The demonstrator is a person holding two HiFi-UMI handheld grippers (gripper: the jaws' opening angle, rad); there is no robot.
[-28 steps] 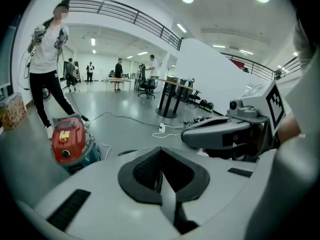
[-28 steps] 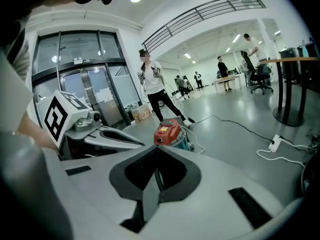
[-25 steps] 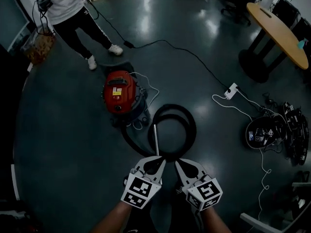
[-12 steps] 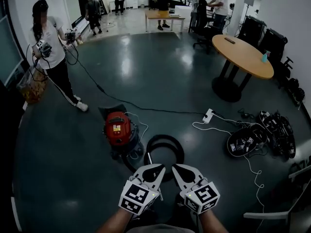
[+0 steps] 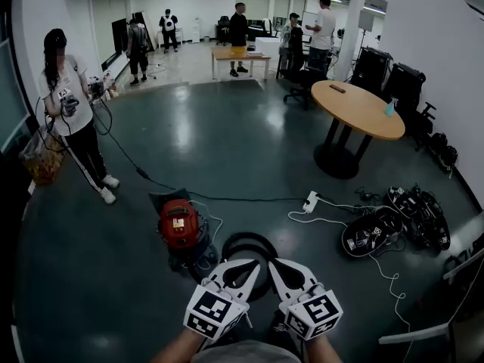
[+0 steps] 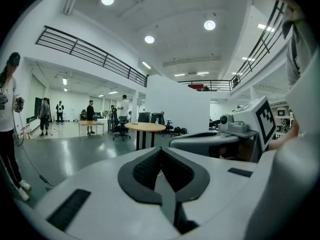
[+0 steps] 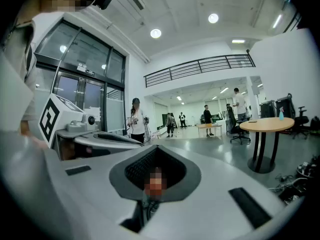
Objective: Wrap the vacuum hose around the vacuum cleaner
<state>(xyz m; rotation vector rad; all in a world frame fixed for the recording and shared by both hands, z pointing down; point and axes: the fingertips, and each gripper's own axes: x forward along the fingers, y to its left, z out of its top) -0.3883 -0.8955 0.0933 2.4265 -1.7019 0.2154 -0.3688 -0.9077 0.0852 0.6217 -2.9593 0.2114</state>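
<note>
On the floor (image 5: 106,278): hose (image 5: 246,237) is left looped beside vacuum cleaner (image 5: 180,225).
Left tool (image 5: 245,266): clenched empty, held clear, nothing being grasped.
Right tool (image 5: 281,268): clenched empty alongside.

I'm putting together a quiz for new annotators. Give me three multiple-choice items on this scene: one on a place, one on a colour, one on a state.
1. Where does the hose lie?
A. on the floor, right of the vacuum cleaner
B. on a shelf
C. wound around the cleaner

2. The vacuum cleaner's top is:
A. blue
B. red
C. yellow

3. The left gripper and right gripper are:
A. open
B. shut on the hose
C. shut and empty

Key:
1. A, the head view shows its coil on the floor beside the cleaner.
2. B, the lid shows red.
3. C, each gripper view shows the jaws together with nothing between them.
</note>
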